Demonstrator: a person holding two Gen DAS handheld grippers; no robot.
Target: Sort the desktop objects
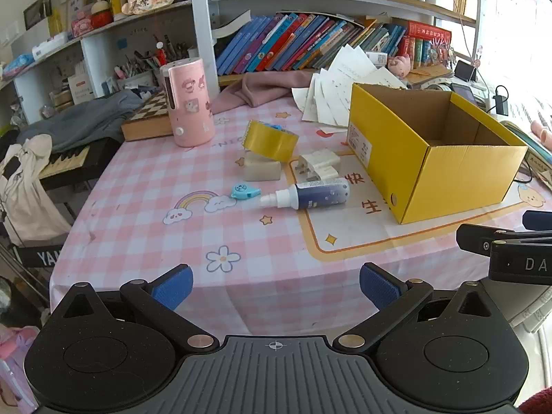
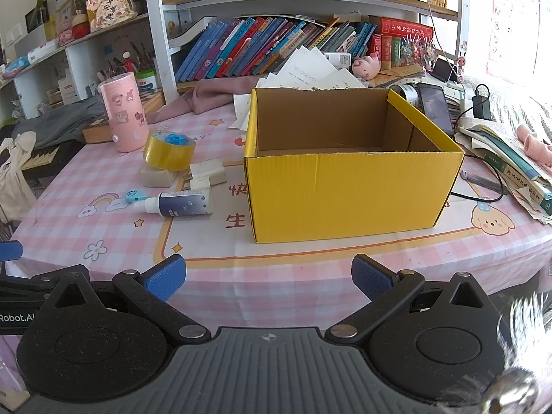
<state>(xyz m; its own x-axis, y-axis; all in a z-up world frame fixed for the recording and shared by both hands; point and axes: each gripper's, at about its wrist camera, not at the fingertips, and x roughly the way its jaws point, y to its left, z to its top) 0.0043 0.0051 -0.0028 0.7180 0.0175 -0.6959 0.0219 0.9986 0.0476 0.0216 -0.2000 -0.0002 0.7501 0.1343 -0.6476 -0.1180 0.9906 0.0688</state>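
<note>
Right wrist view is showing the yellow box standing open-topped on the pink checked tablecloth, its inside looking bare, probably waiting to take the loose things. To its left the pink cylinder is standing upright, well back. Nearer, the yellow tape roll is leaning on a pale block, which is keeping it tilted. Just beside them the white plug adapters are lying in a small heap. The spray bottle is lying on its side, nozzle pointing away from the box, and the small blue tape dispenser is sitting just off its nozzle.

The right gripper is hovering over the near table edge with its jaws wide apart and nothing between them, facing the box. The left gripper is doing likewise, spread wide and empty, angled toward the clutter, so no sorting looks begun yet.
</note>
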